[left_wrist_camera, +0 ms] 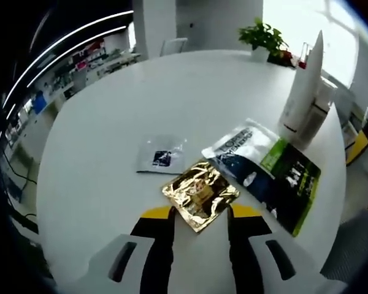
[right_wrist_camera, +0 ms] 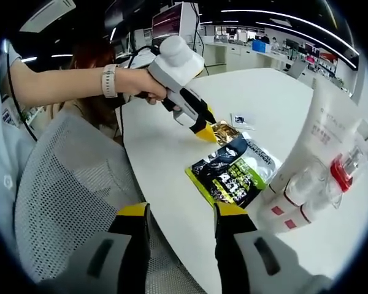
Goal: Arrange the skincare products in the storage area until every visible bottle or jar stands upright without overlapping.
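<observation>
On the round white table (left_wrist_camera: 110,122) lie a gold sachet (left_wrist_camera: 199,195), a small clear sachet (left_wrist_camera: 161,154) and a dark pouch with green edges (left_wrist_camera: 270,174). A tall white tube (left_wrist_camera: 303,86) stands upright behind them, a white bottle (left_wrist_camera: 322,109) beside it. My left gripper (left_wrist_camera: 200,214) is open, its yellow tips either side of the gold sachet's near corner. In the right gripper view a hand holds the left gripper (right_wrist_camera: 207,133) down at the gold sachet (right_wrist_camera: 224,130). My right gripper (right_wrist_camera: 181,214) hangs open over the table edge, short of the pouch (right_wrist_camera: 233,171), the tube (right_wrist_camera: 322,131) and a red-capped bottle (right_wrist_camera: 342,171).
A potted plant (left_wrist_camera: 262,35) stands at the table's far edge. A grey mesh chair (right_wrist_camera: 67,184) sits against the table's near side below my right gripper. Small white bottles with red labels (right_wrist_camera: 288,205) cluster at the tube's foot. A person's arm with a watch (right_wrist_camera: 109,81) reaches in.
</observation>
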Action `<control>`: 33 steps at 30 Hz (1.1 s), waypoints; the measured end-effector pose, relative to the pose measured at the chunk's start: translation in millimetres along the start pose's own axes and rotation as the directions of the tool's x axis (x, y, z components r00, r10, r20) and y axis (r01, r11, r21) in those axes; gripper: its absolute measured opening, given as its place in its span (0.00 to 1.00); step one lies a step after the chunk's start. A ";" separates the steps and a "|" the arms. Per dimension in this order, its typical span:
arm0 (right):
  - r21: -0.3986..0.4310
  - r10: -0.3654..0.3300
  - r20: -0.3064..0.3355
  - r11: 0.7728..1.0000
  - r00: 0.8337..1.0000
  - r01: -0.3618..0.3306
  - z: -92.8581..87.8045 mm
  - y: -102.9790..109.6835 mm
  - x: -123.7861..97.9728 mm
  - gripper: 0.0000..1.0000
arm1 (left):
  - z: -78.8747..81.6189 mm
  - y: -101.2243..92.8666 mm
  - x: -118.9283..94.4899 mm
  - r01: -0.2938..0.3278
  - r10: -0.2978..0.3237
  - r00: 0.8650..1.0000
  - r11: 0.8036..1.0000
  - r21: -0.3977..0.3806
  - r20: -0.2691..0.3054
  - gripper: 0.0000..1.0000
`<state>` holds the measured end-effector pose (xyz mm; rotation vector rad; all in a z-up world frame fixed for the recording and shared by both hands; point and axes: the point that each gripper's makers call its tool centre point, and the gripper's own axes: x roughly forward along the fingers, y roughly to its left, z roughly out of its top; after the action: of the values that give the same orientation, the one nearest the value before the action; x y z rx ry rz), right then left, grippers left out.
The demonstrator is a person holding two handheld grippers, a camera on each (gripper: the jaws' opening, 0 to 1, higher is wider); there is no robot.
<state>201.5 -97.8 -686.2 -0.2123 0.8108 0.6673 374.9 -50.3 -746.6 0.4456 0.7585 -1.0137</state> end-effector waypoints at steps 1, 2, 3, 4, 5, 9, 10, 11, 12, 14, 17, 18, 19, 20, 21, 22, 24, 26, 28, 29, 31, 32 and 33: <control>0.000 -0.002 0.002 1.000 1.000 0.002 0.3 -0.5 -0.3 0.41 | 0.0 -0.2 0.0 -0.001 0.001 1.000 1.000 -0.001 -0.002 0.30; 0.001 -0.003 0.002 1.000 1.000 0.003 0.4 -0.6 -0.6 0.41 | -0.1 -0.7 0.0 -0.001 0.001 1.000 1.000 0.000 -0.001 0.30; 0.002 -0.003 0.005 1.000 1.000 0.003 1.0 -1.0 -1.3 0.41 | 0.0 -0.6 0.0 -0.001 0.001 1.000 1.000 -0.001 -0.001 0.30; 0.003 -0.006 0.009 1.000 1.000 0.006 1.6 -1.5 -1.9 0.41 | -0.2 -0.5 -0.1 -0.004 0.004 1.000 1.000 -0.003 0.000 0.30; 0.005 -0.008 0.011 1.000 1.000 0.008 2.0 -2.1 -3.1 0.41 | -0.1 0.2 -0.2 -0.007 0.007 1.000 1.000 -0.005 0.001 0.31; 0.025 -0.019 0.033 1.000 0.999 0.019 3.7 -3.6 -9.0 0.41 | -1.4 -0.4 -1.3 -0.010 0.010 1.000 1.000 -0.011 0.002 0.31; 0.029 -0.020 0.034 0.999 0.999 0.019 3.8 -3.6 -9.7 0.41 | -1.9 -0.6 -1.9 -0.009 0.009 1.000 1.000 -0.009 0.000 0.32; 0.041 -0.019 0.035 0.999 0.999 0.018 3.4 -3.2 -11.7 0.41 | -2.7 -0.5 -3.1 -0.011 0.011 1.000 1.000 -0.009 -0.003 0.32; 0.046 -0.020 0.037 0.999 0.999 0.018 3.4 -3.0 -13.1 0.41 | -3.5 -0.5 -4.1 -0.011 0.011 1.000 1.000 -0.009 -0.005 0.33; 0.057 -0.033 0.047 0.998 0.998 0.030 3.3 -3.6 -17.9 0.41 | -6.0 0.0 -7.2 -0.015 0.015 1.000 1.000 -0.010 -0.009 0.34; 0.075 -0.054 0.055 0.996 0.997 0.050 1.8 -5.6 -26.5 0.41 | -3.6 -2.5 -15.2 -0.005 0.005 1.000 0.999 -0.036 0.011 0.36; 0.083 -0.066 0.059 0.995 0.996 0.061 1.4 -6.9 -31.4 0.41 | -0.6 -1.9 -19.2 -0.009 0.010 1.000 0.999 -0.042 0.028 0.37; 0.087 -0.075 0.062 0.994 0.995 0.069 1.5 -8.1 -35.1 0.41 | 0.6 -1.1 -21.8 -0.010 0.012 0.999 0.999 -0.040 0.036 0.39; 0.097 -0.095 0.072 0.991 0.993 0.088 2.1 -11.0 -41.1 0.41 | 1.6 -1.5 -27.0 -0.011 0.013 0.999 0.999 -0.042 0.041 0.40; 0.104 -0.113 0.083 0.989 0.990 0.104 3.0 -13.7 -45.3 0.42 | 2.6 -1.6 -30.0 -0.014 0.016 0.999 0.999 -0.045 0.049 0.42; 0.114 -0.128 0.092 0.987 0.987 0.118 3.1 -16.0 -51.1 0.42 | 3.4 -1.9 -32.7 -0.016 0.018 0.998 0.999 -0.046 0.055 0.44; 0.133 -0.158 0.096 0.980 0.983 0.144 2.0 -20.7 -60.8 0.42 | 5.2 -3.5 -40.0 -0.016 0.019 0.997 0.999 -0.045 0.068 0.46; 0.137 -0.186 0.103 0.976 0.977 0.172 1.6 -25.3 -68.7 0.44 | 7.3 -5.0 -48.6 -0.017 0.021 0.996 0.999 -0.049 0.083 0.48; 0.149 -0.215 0.111 0.969 0.970 0.198 0.8 -30.0 -77.9 0.45 | 11.7 -7.5 -57.9 -0.016 0.022 0.993 0.999 -0.052 0.114 0.50; 0.156 -0.225 0.114 0.966 0.968 0.207 0.4 -31.9 -81.2 0.46 | 12.8 -9.1 -61.6 -0.012 0.018 0.993 0.999 -0.051 0.119 0.51; 0.168 -0.253 0.122 0.958 0.960 0.231 -0.9 -37.3 -89.0 0.47 | 15.4 -14.0 -70.8 -0.002 0.007 0.992 0.999 -0.043 0.127 0.54; 0.173 -0.263 0.121 0.955 0.957 0.241 -2.2 -39.5 -91.7 0.48 | 17.1 -15.5 -75.0 -0.002 0.007 0.991 0.999 -0.035 0.133 0.55; 0.176 -0.269 0.120 0.953 0.956 0.246 -3.2 -41.1 -93.4 0.49 | 18.8 -16.1 -78.2 -0.006 0.010 0.990 1.000 -0.029 0.138 0.57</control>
<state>178.6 -174.8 -623.3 -0.1204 0.6803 0.3635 343.1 -24.1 -675.7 0.3498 0.6456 -1.0142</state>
